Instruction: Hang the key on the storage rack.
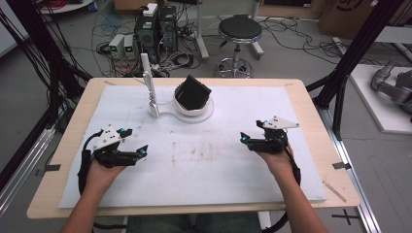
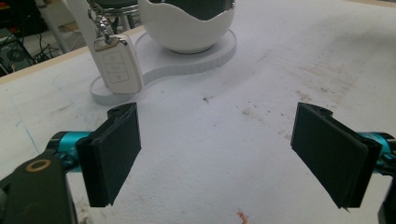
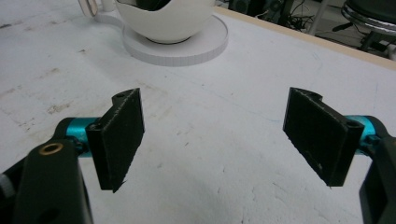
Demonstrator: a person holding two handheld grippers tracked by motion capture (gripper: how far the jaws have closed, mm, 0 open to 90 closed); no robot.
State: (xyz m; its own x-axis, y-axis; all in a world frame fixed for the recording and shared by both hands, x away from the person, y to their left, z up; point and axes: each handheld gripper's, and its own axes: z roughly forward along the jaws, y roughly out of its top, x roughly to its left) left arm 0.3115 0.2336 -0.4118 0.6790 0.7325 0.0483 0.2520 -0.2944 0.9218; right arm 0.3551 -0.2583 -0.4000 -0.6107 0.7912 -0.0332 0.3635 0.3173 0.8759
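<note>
A white stand (image 1: 167, 115) sits at the back middle of the white mat (image 1: 204, 165). It carries an upright post (image 1: 148, 82) and a white egg-shaped bowl (image 1: 194, 109) with a black object (image 1: 193, 92) in it. In the left gripper view a white key fob (image 2: 116, 65) hangs by a ring on the post, beside the bowl (image 2: 187, 28). My left gripper (image 1: 137, 141) rests low at the mat's left, open and empty (image 2: 219, 154). My right gripper (image 1: 250, 131) is at the mat's right, jaws wide apart with nothing between them (image 3: 215, 140), facing the bowl (image 3: 163, 23).
The mat lies on a wooden table (image 1: 311, 102). Beyond the far edge, a black stool (image 1: 239, 31), computer towers (image 1: 155, 29) and tangled cables stand on the floor. Black frame posts (image 1: 354, 53) rise at both sides.
</note>
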